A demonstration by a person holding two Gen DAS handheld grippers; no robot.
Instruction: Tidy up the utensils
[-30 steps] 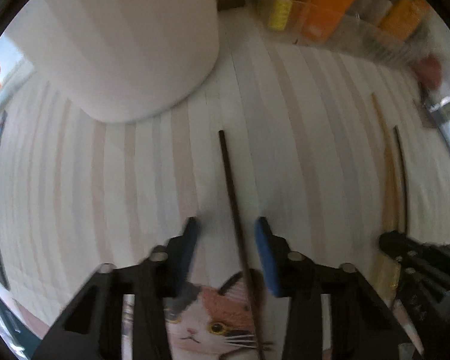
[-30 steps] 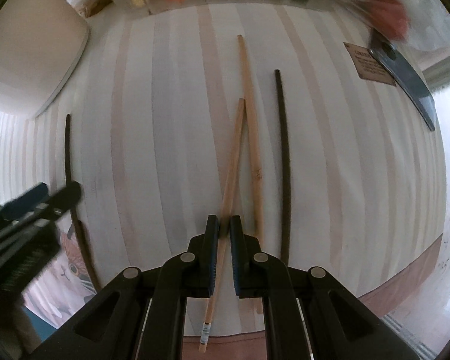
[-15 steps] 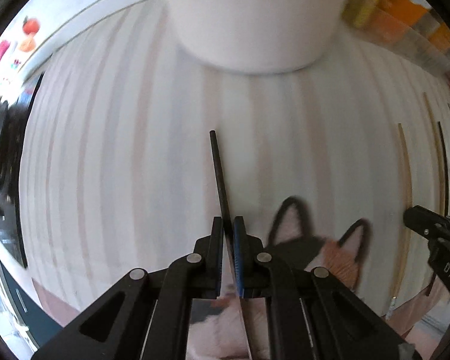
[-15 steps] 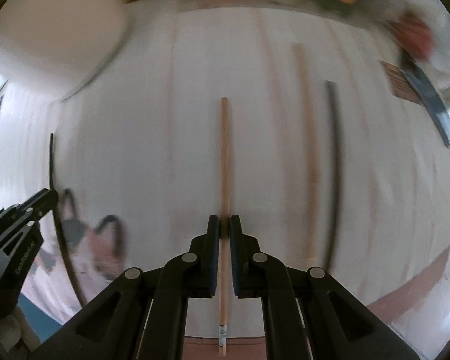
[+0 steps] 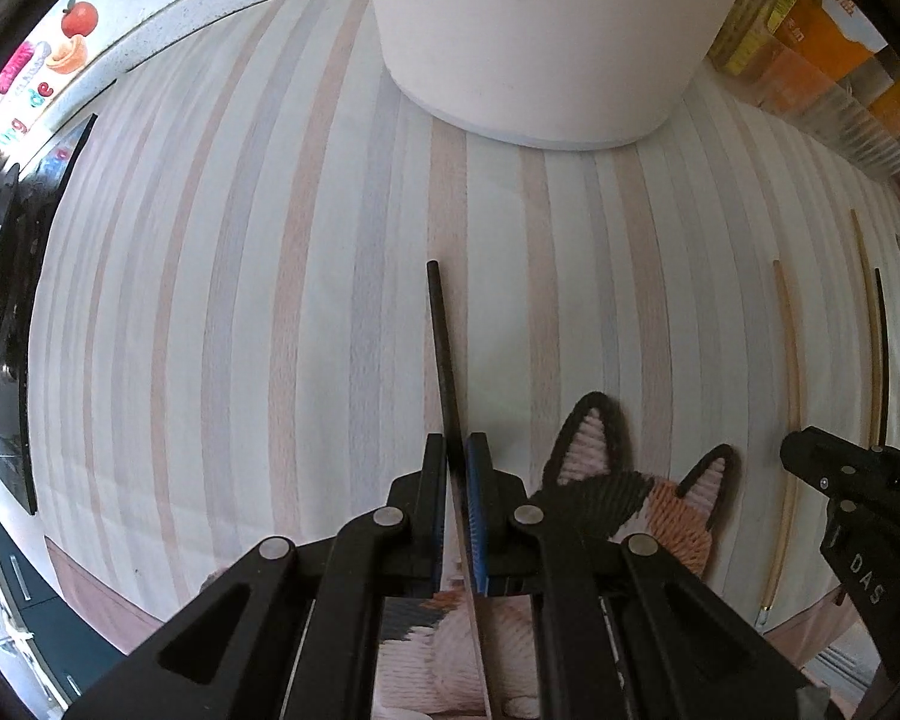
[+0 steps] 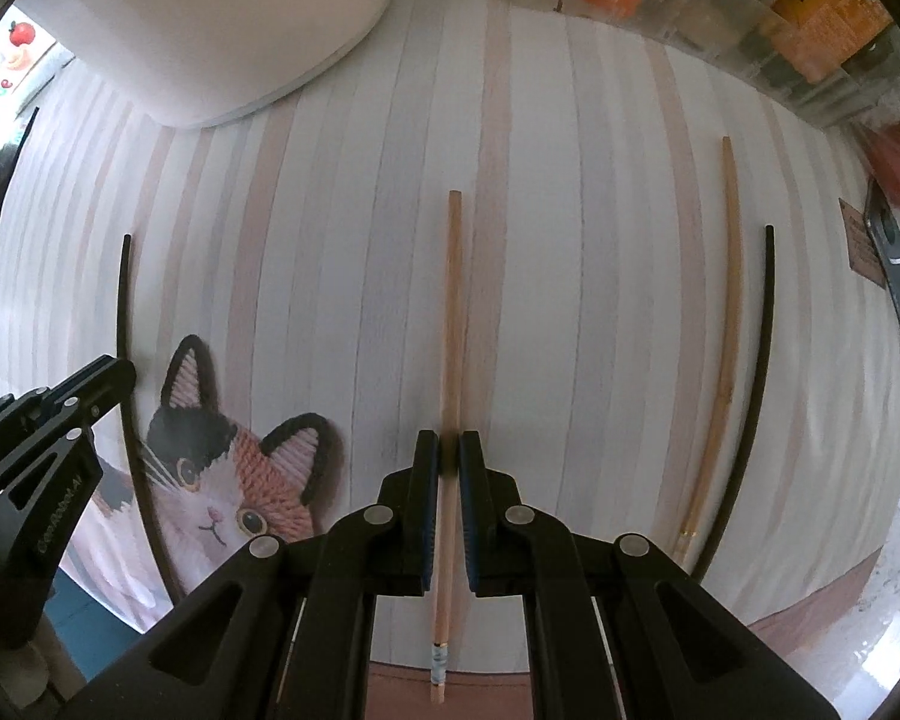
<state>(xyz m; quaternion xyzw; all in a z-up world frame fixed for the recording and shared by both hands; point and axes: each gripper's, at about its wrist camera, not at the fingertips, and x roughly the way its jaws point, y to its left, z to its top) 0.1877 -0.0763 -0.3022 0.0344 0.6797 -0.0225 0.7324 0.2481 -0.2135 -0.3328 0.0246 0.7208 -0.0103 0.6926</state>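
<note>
Now 2 chopsticks are in hand: the dark chopstick (image 5: 444,354) pinched by the left gripper (image 5: 457,450), the wooden chopstick (image 6: 453,324) pinched by the right gripper (image 6: 449,450), both pointing far across the striped tablecloth (image 6: 570,300). Another wooden chopstick (image 6: 723,348) and black chopstick (image 6: 759,360) lie to the right. Likely the pairing step; next each held stick needs laying beside its mate, or into the white container (image 5: 540,30).

left gripper (image 5: 457,456): was open astride the black chopstick (image 5: 441,354), now clamped on it | right gripper (image 6: 448,450): light wooden chopstick (image 6: 453,324) swung off its crossed mate (image 6: 727,312), now well apart
</note>
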